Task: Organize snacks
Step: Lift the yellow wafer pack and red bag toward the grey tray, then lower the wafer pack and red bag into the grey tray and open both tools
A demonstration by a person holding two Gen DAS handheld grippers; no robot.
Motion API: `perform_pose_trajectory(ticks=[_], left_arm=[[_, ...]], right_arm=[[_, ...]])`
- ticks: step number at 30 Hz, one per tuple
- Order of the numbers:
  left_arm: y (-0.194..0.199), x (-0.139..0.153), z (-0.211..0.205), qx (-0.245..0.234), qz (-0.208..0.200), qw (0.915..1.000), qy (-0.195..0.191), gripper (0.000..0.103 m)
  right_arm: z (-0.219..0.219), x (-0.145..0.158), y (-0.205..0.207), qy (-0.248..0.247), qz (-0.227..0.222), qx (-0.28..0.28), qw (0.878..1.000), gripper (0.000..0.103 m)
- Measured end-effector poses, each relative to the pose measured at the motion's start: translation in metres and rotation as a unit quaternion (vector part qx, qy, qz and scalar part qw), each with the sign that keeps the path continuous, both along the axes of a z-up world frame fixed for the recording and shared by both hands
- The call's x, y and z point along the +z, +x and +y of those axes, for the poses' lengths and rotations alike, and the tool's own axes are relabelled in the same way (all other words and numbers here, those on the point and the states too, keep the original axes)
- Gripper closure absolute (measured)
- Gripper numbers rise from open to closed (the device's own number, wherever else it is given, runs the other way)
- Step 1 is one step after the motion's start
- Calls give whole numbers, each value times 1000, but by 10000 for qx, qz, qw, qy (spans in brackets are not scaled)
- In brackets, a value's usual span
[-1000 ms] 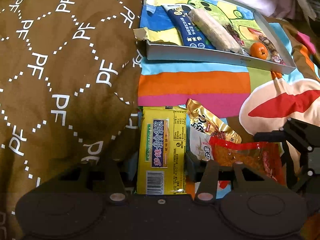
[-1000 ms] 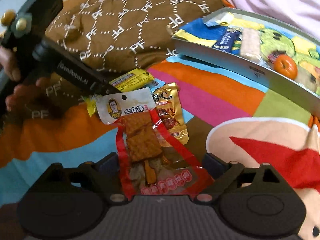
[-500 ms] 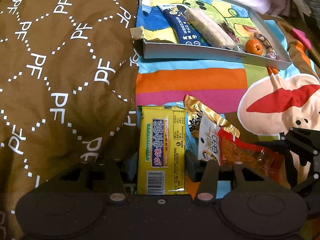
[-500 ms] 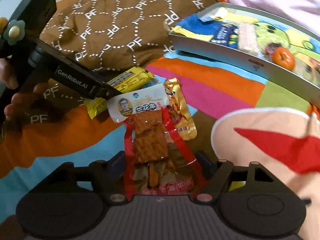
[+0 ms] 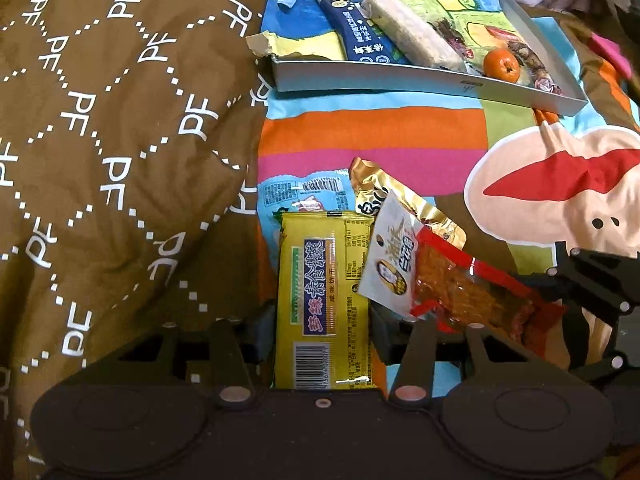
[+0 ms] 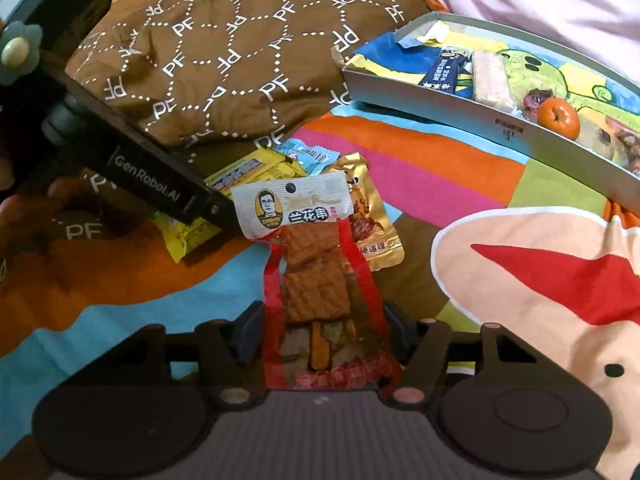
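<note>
Both grippers are clamped on snacks. Left gripper (image 5: 323, 326) has its two fingers pressed against the sides of a yellow cracker packet (image 5: 325, 304), and right gripper (image 6: 325, 330) has its fingers closed on the lower end of a red-edged tofu skewer pack (image 6: 320, 276) with a white header. Each pack sticks forward from its gripper, held near the striped cartoon bedsheet (image 5: 372, 136), on the near side of the grey tray (image 5: 400, 80).

On the sheet, short of the tray, lie two loose packs: one gold foil pouch (image 6: 370, 224) and one light-blue packet (image 5: 308, 194). They sit side by side, the gold pouch partly under the tofu pack's header and the blue packet just beyond the far end of the yellow packet.

Inside the tray I count one dark blue bar (image 5: 358, 32), one pale wrapped bar (image 5: 412, 34) touching it, one small orange (image 5: 501, 65) and some dark wrapped sweets (image 5: 532, 64) at the tray's right end; their number is unclear.

A brown quilt (image 5: 100, 120) printed with white "PF" letters is bunched up left of the tray.

Only the right wrist view shows the left gripper from outside, its black body lettered "GenRobot.AI", with a flower-shaped knob (image 6: 18, 54) and the person's fingers (image 6: 24, 216) around it. Only the left wrist view shows the blue packet's printed face and the right gripper's black frame at its right edge.
</note>
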State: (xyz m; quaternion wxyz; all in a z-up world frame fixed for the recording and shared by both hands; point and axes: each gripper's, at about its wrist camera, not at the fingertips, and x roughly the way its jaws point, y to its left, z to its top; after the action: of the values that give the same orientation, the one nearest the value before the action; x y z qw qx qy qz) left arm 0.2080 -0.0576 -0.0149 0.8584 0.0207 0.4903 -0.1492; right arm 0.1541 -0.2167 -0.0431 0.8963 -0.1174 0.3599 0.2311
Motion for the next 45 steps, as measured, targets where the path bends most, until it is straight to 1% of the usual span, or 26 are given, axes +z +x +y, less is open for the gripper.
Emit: perform_pose_trajectory(ticks=[1, 2, 4, 6, 9, 12, 17, 20, 21, 25, 28, 33, 39, 43, 45], left_arm=[[0, 1, -1, 39, 32, 10000, -13, 53], [0, 2, -2, 83, 52, 9999, -24, 53], [-1, 3, -2, 146, 73, 9999, -22, 53], [-2, 5, -3, 183, 78, 9998, 22, 53], [-4, 9, -6, 228, -20, 9997, 89, 53], [-5, 14, -6, 316, -136, 9994, 98, 53], [-2, 22, -8, 488, -276, 9984, 78, 53], [-1, 25, -10, 570, -381, 9976, 77, 54], [-1, 27, -10, 605, -418, 9973, 67, 53], [4, 38, -14, 756, -646, 9950, 6, 53], [11, 49, -19, 832, -860, 9928, -57, 53], [31, 71, -32, 967, -1214, 9876, -215, 53], [62, 92, -52, 1149, -1599, 9797, -387, 53], [89, 100, -67, 1186, -1762, 9761, -456, 53], [104, 100, -74, 1174, -1833, 9750, -449, 53]], right_arm=[[1, 1, -1, 33, -7, 30, 10000, 49], [2, 2, -2, 32, -43, 29, 10000, 52], [8, 2, -5, -134, -149, 57, 9998, 52], [10, 2, -7, -196, -203, 64, 9996, 53], [12, 2, -9, -287, -326, 80, 9990, 53], [19, 4, -16, -610, -667, 129, 9958, 53], [21, 9, -20, -788, -984, 92, 9920, 53], [23, 9, -22, -1166, -1333, -21, 9842, 53], [22, 10, -22, -1181, -1385, -65, 9833, 53], [12, 21, -18, -929, -1549, -310, 9831, 53], [5, 28, -18, -866, -1849, -512, 9776, 53], [-10, 43, -13, -558, -2251, -912, 9685, 53], [-39, 60, 3, -171, -2707, -1499, 9508, 52], [-59, 76, 34, -87, -3025, -1815, 9357, 52], [-70, 84, 49, 65, -3068, -2018, 9301, 52]])
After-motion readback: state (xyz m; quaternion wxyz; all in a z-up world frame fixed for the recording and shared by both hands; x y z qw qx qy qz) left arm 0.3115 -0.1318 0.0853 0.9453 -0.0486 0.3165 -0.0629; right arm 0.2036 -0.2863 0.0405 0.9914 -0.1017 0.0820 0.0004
